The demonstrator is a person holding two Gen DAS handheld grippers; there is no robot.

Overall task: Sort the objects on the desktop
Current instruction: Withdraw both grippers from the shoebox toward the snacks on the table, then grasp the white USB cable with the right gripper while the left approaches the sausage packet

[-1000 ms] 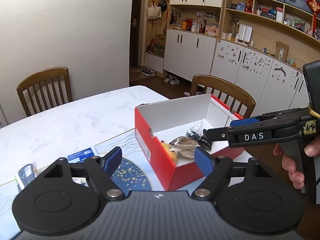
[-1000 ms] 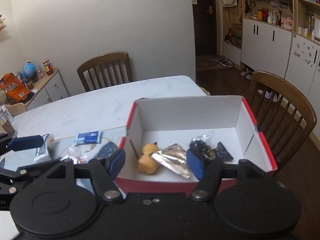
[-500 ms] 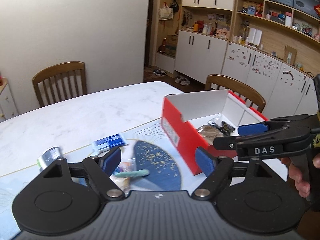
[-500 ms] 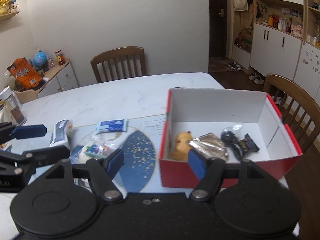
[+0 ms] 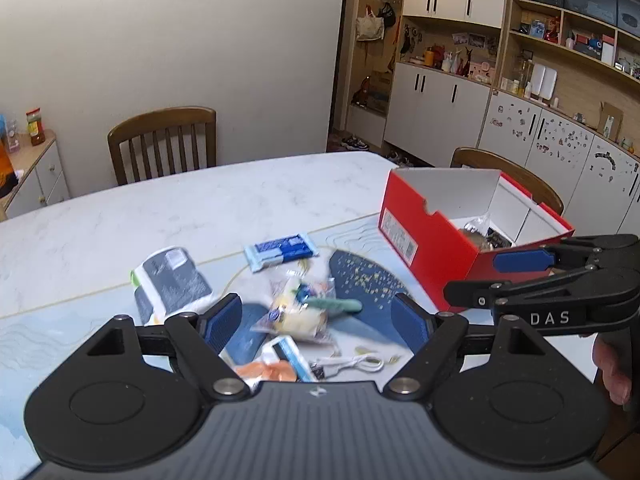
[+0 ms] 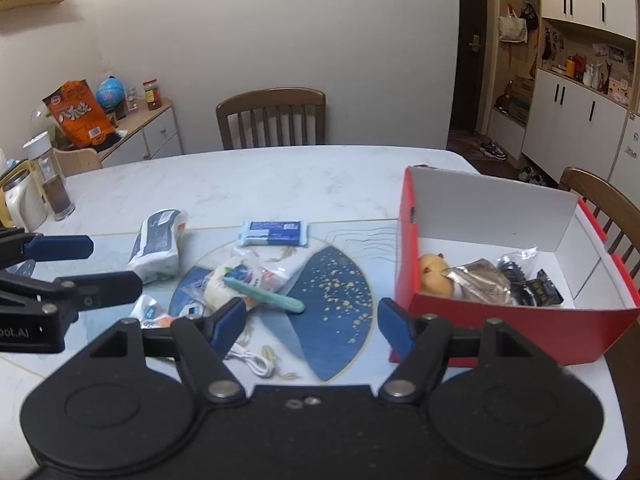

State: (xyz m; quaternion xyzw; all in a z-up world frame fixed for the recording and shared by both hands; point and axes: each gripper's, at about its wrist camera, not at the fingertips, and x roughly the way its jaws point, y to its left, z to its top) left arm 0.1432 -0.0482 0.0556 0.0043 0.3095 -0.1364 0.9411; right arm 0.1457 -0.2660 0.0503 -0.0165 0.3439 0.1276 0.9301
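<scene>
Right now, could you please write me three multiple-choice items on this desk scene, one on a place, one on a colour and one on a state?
1. Where does the yellow toy lie?
A. on the mat
B. inside the red box
C. on a chair

2. What colour is the wrapped bar at the far edge of the mat?
A. blue and white
B. orange
C. green

3. How does the right hand-held gripper stand?
A. shut on the teal pen
B. shut on the box wall
C. open, holding nothing

Answers:
1. B, since the toy sits against the box's left inner wall beside the foil packet.
2. A, since its wrapper shows a blue band on white.
3. C, since its blue pads stand wide apart and the teal pen lies beyond them on the pile.
</scene>
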